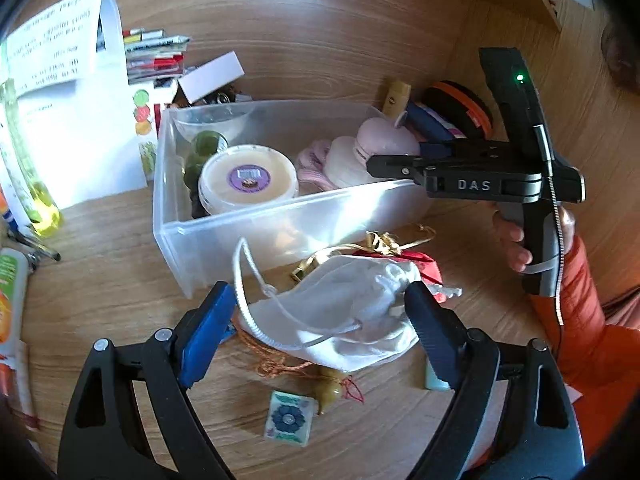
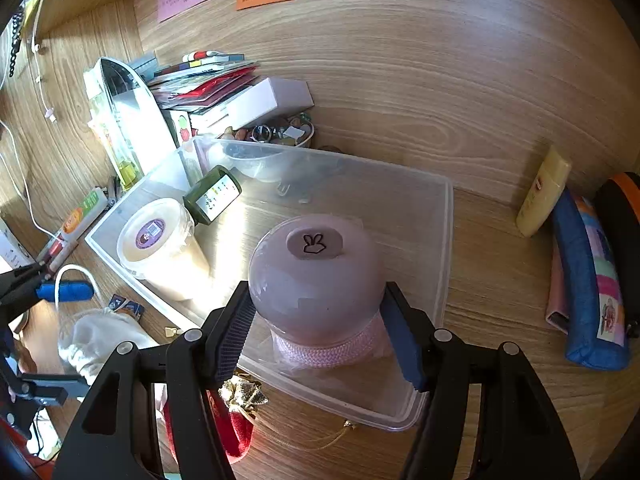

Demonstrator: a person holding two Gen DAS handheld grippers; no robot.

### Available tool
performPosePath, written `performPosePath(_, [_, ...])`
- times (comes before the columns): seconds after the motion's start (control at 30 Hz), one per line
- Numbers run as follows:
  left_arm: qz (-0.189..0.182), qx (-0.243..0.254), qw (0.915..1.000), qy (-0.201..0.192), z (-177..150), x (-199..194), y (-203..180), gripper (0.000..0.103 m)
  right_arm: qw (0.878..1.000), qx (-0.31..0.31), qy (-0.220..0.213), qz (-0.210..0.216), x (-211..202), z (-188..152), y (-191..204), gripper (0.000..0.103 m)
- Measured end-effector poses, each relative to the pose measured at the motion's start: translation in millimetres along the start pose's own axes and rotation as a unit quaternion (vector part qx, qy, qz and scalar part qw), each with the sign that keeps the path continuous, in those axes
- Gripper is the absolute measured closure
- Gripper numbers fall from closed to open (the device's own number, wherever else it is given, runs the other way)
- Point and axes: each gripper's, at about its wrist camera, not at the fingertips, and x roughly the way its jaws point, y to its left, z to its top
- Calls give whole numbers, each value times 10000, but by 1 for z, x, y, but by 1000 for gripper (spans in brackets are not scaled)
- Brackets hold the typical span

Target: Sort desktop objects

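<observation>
A white drawstring pouch (image 1: 344,304) lies on the wooden desk in front of a clear plastic bin (image 1: 280,208). My left gripper (image 1: 320,320) stands open around the pouch, its blue left pad clear of the cloth. In the right wrist view my right gripper (image 2: 320,336) is shut on a pink domed object (image 2: 316,280) with a bunny mark and pink cord at its base. It holds the object over the bin (image 2: 448,240). The bin contains a cream-lidded tub (image 2: 160,248), a green bottle (image 2: 214,198) and a clear bowl (image 2: 256,164).
A red and gold pouch (image 1: 416,264), a gourd charm (image 1: 330,390) and a flower tile (image 1: 288,420) lie near the white pouch. A yellow tube (image 2: 542,196) and a blue pencil case (image 2: 588,280) sit right of the bin. Papers and books (image 1: 60,100) stand left.
</observation>
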Motion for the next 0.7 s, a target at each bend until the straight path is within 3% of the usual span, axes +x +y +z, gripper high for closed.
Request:
performPosePath(0.1, [-68,34,9999,-105,0,-10,0,16,10000,-1,-7,-13,0,0,1,43])
performPosePath(0.23, [-289,249,9990,-215,-3,-21,-7,5,10000,-20,-29,-15,-1,-1,3,37])
performPosePath(0.5, [23,821,9944,664,-14,25,-20,4,9996,-194,-192,-95,-5,-5,9,26])
performPosePath(0.7, [306,780,9935,774,-8,49,-15,4,9992,-271,-244,-141,-9,-5,11,21])
